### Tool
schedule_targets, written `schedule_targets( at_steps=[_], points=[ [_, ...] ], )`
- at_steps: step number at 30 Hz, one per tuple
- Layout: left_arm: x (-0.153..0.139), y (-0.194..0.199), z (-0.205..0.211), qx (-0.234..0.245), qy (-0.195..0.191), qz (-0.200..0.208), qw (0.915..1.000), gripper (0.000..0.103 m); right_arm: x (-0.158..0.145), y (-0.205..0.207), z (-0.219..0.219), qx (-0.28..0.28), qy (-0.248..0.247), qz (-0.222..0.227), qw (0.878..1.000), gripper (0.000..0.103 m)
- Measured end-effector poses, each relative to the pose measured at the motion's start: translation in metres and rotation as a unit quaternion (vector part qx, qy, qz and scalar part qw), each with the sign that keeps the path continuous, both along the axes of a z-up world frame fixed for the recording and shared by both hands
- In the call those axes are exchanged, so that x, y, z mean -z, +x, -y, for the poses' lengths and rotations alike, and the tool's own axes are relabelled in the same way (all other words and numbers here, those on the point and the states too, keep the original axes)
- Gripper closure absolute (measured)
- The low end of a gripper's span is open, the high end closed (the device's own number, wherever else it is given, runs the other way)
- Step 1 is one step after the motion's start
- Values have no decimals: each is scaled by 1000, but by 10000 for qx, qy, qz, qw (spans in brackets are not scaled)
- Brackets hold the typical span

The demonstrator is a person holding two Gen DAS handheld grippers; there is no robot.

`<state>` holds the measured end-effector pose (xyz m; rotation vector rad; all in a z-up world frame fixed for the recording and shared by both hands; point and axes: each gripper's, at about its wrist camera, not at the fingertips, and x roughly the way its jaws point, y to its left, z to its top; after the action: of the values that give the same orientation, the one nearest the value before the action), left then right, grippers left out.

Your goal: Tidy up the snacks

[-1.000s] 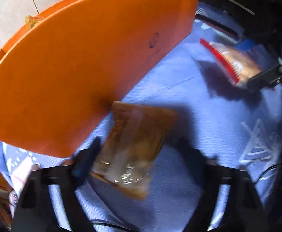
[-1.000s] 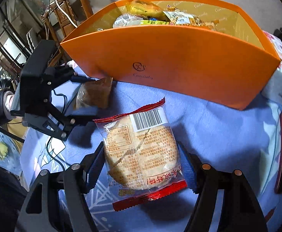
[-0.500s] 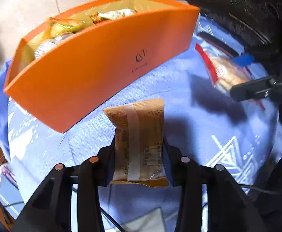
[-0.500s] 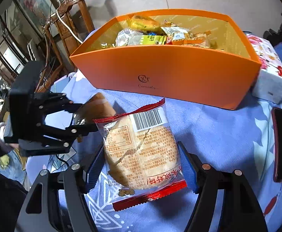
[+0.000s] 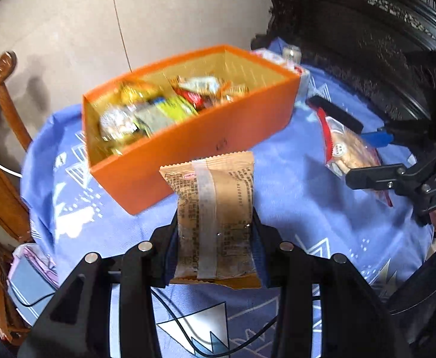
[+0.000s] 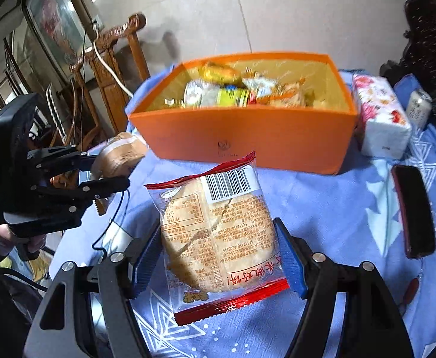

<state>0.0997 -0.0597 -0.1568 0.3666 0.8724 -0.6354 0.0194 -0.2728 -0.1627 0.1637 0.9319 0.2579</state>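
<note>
My left gripper (image 5: 215, 238) is shut on a brown snack packet (image 5: 215, 208) and holds it above the blue tablecloth, short of the orange box (image 5: 194, 146). The box holds several snack packs (image 5: 158, 110). My right gripper (image 6: 218, 256) is shut on a clear red-edged rice cracker packet (image 6: 218, 238), also raised in front of the orange box (image 6: 248, 143). In the right wrist view the left gripper (image 6: 110, 170) with its brown packet (image 6: 122, 155) is at the left. In the left wrist view the right gripper (image 5: 376, 158) with the cracker packet (image 5: 346, 149) is at the right.
A floral tissue pack (image 6: 379, 119) and a small white carton (image 6: 418, 107) stand right of the box. A dark phone (image 6: 415, 208) lies on the blue tablecloth (image 6: 337, 208) at the right. Wooden chairs (image 6: 110, 68) stand beyond the table's left edge.
Both grippers have risen with their packets, so the box's inside now shows. The left gripper closed squarely on the brown packet and lifted it off the cloth.
</note>
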Motion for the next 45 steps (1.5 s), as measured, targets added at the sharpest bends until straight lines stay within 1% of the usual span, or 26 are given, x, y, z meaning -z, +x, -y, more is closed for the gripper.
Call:
schedule_targets(
  at_steps=[4, 8, 11, 15, 17, 22, 23, 24, 25, 26, 27, 28, 31, 35, 38, 41, 45],
  points=[
    [-27, 1, 1, -131, -169, 167, 9996, 63, -18, -5, 7, 169, 57, 310, 9994, 31],
    [-54, 8, 3, -305, -388, 309, 9983, 63, -41, -1, 14, 329, 75, 626, 9975, 31],
    [-80, 23, 7, -557, -676, 418, 9953, 63, -61, 11, 20, 466, 149, 877, 9949, 31],
    [-109, 58, 13, -983, -1049, 513, 9883, 63, -89, 39, 27, 636, 109, 1283, 9896, 31],
    [-118, 77, 21, -1147, -1043, 599, 9861, 63, -101, 57, 28, 699, 16, 1442, 9871, 31],
    [-124, 120, 38, -1423, -864, 660, 9838, 62, -117, 107, 28, 812, -182, 1579, 9839, 31],
    [-125, 127, 40, -1489, -821, 659, 9832, 61, -119, 113, 27, 843, -234, 1588, 9834, 31],
    [-125, 137, 41, -1614, -770, 676, 9816, 56, -120, 121, 26, 883, -305, 1585, 9829, 30],
    [-125, 143, 42, -1767, -713, 737, 9789, 37, -120, 128, 25, 940, -375, 1578, 9823, 24],
    [-126, 148, 41, -1973, -612, 832, 9749, 23, -120, 138, 25, 986, -452, 1515, 9825, 17],
    [-126, 150, 40, -2122, -529, 903, 9716, 5, -118, 147, 25, 1052, -560, 1406, 9829, 3],
    [-127, 152, 39, -2225, -466, 942, 9692, 4, -117, 152, 24, 1144, -686, 1337, 9820, 3],
    [-124, 159, 39, -2229, -362, 791, 9709, 4, -106, 164, 22, 1258, -906, 873, 9840, 3],
    [-117, 158, 38, -2281, -252, 725, 9706, 4, -93, 166, 24, 1375, -754, 507, 9863, 3],
    [-112, 157, 35, -2315, -234, 608, 9706, 4, -92, 162, 25, 1488, -776, 491, 9846, 3],
    [-110, 151, 34, -2334, -231, 587, 9703, 4, -93, 157, 21, 1555, -886, 498, 9826, 3],
    [-110, 143, 33, -2369, -207, 561, 9697, 4, -95, 149, 18, 1564, -852, 508, 9827, 3]
  ],
)
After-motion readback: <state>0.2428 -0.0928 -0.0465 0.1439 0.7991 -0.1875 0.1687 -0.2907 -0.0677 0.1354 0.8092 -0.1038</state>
